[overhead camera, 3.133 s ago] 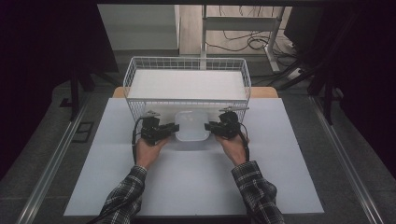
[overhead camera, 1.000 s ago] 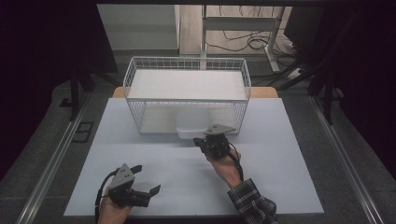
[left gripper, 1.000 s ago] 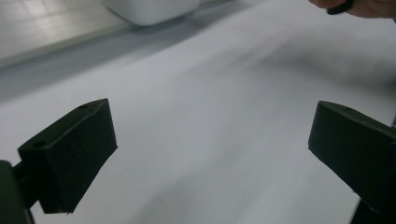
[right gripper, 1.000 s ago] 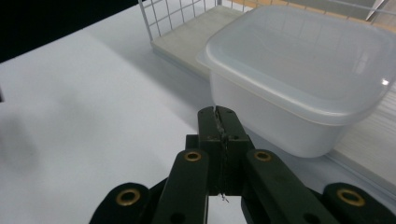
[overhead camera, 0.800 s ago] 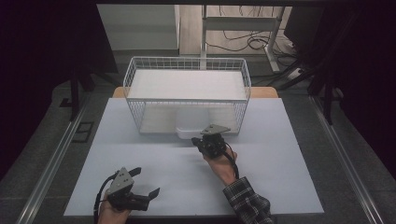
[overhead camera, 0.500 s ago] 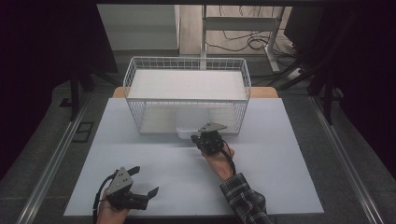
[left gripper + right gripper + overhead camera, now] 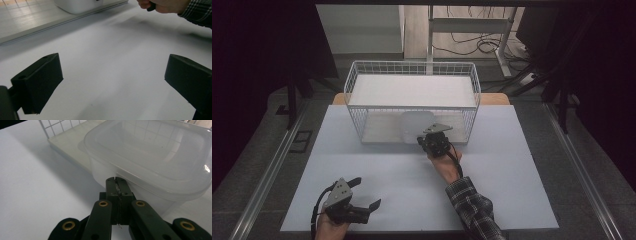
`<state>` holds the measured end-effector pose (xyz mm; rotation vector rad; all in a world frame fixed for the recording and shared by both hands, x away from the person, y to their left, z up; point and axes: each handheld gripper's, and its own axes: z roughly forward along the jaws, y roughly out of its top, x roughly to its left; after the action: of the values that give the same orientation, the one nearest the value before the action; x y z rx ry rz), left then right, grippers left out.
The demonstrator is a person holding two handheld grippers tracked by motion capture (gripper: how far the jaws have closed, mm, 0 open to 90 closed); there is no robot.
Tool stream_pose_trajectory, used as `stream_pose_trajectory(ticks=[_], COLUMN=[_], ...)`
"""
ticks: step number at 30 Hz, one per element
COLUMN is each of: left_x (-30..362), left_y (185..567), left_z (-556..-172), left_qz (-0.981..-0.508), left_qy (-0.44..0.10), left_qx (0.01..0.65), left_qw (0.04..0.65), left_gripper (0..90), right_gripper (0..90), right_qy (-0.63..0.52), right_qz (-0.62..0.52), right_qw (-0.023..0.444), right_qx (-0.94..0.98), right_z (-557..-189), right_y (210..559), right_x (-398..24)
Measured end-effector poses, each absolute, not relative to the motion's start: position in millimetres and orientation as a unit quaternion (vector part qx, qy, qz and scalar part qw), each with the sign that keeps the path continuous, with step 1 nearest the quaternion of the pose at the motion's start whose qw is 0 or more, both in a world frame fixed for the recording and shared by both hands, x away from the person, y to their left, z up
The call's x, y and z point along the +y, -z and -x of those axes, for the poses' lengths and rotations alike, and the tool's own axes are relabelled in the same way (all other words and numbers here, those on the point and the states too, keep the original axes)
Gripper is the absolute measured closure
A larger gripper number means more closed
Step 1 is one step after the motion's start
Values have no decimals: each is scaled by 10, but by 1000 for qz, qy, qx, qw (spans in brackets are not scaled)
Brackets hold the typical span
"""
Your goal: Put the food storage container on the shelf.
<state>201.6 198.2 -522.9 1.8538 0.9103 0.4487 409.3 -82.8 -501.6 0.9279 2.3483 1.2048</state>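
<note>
The lidded plastic container [image 7: 150,162] sits in the wire basket's [image 7: 412,70] open front. Pressed against it are the right gripper's [image 7: 116,185] clenched jaws; a straight, level push is advised. The left gripper [image 7: 362,200] is held released over the bench [image 7: 522,190].

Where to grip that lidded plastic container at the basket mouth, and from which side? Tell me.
Grip the plastic container by its overhanging lid rim on the near side, coming in low from the person's side of the table: the wire basket walls off the other sides. The right gripper sits there, fingers shut against the wall below the rim.
</note>
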Motion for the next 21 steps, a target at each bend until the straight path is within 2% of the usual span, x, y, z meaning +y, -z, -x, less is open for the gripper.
stream_pose_trajectory(ticks=[21], left_x=[1997], left_y=[5225], left_z=[-2021], left_qz=[-760], left_qy=[-187], left_qx=[378], left_qw=[494], left_gripper=[15], right_gripper=[895], right_qy=[-418], right_qz=[-340], right_qw=[178], right_qx=[823], right_z=[-4342], right_y=[5014], right_x=[-707])
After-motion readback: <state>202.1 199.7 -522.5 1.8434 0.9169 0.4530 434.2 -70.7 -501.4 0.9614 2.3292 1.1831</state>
